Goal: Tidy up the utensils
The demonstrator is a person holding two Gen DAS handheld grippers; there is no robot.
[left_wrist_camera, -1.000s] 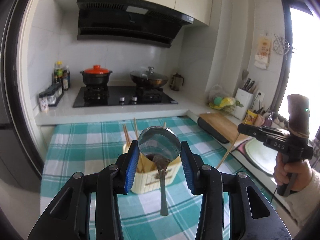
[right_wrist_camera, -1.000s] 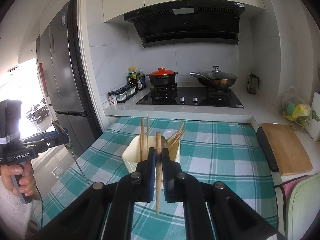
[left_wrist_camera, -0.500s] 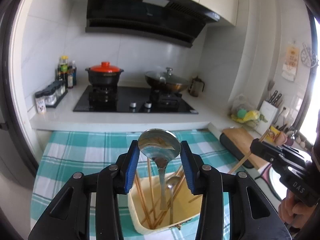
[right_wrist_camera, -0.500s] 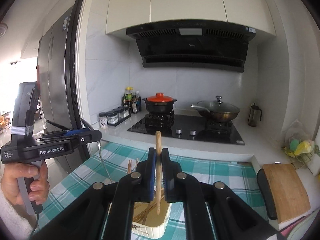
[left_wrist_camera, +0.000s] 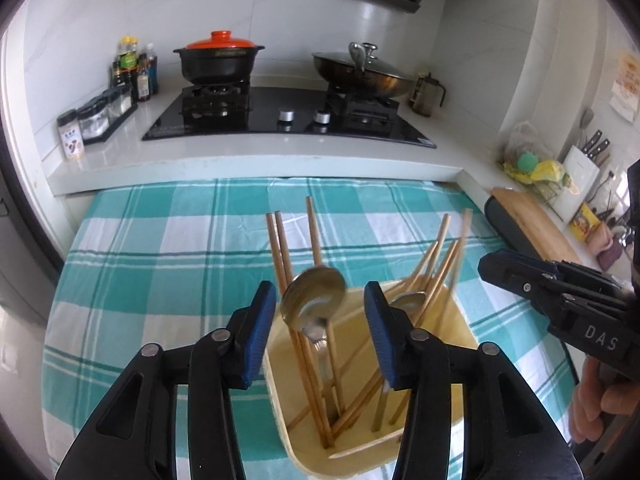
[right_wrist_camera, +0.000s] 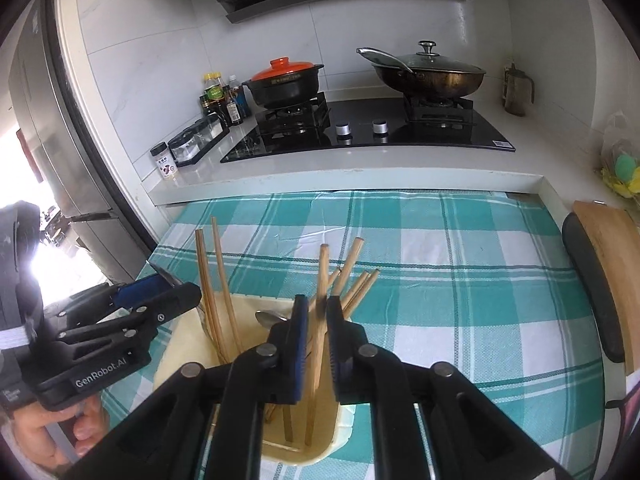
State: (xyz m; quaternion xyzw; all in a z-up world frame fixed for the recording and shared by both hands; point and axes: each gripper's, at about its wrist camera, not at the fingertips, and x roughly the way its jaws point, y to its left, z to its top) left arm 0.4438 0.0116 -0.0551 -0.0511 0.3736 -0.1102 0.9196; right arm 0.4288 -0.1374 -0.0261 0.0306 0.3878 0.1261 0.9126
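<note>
A cream utensil holder (left_wrist_camera: 464, 320) (right_wrist_camera: 176, 360) stands on the teal checked cloth, with several wooden chopsticks (left_wrist_camera: 280, 248) and a spoon (left_wrist_camera: 408, 300) in it. My left gripper (left_wrist_camera: 318, 294) hangs just above it with its jaws opening. A metal spoon (left_wrist_camera: 316, 292) sits tilted between the blue pads with a gap on each side, its handle down inside the holder. My right gripper (right_wrist_camera: 316, 304) is over the same holder, its jaws opening too. A blurred wooden chopstick (right_wrist_camera: 320, 280) stands loose between its pads, its tip in the holder.
Behind the checked cloth (left_wrist_camera: 160, 248) runs a white counter with a hob, an orange-lidded black pot (left_wrist_camera: 218, 58), a lidded wok (left_wrist_camera: 360, 72) and spice jars (left_wrist_camera: 100, 112). A wooden cutting board (right_wrist_camera: 612, 256) lies to the right. A hand holds each gripper.
Both grippers have come down over the holder. Their jaws have parted: the spoon and the chopstick, gripped before, now stand loose with their lower ends in the holder.
</note>
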